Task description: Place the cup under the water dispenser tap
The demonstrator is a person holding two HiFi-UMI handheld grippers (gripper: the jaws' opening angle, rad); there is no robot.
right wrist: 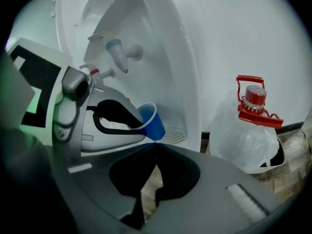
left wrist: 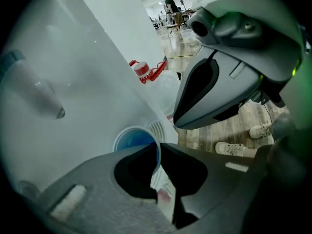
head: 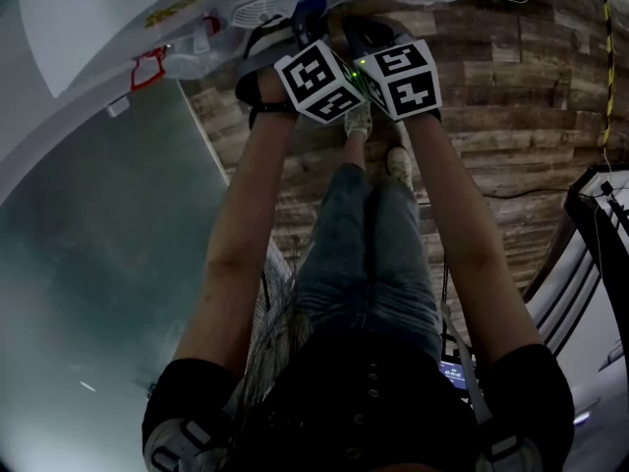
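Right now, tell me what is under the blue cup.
The dispenser's slotted drip tray lies below the cup, which the left hand-held gripper holds by its rim. The right hand-held gripper covers the spot beneath its base.

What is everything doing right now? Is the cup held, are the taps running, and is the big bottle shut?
Blue plastic cup: tilted, looks empty, held by its rim.
Left gripper: shut on the cup's rim.
Right gripper: shut, holding nothing.
Blue-topped white tap: no water running.
Red-topped white tap: no water running.
Big clear plastic water jug: upright, red cap on.
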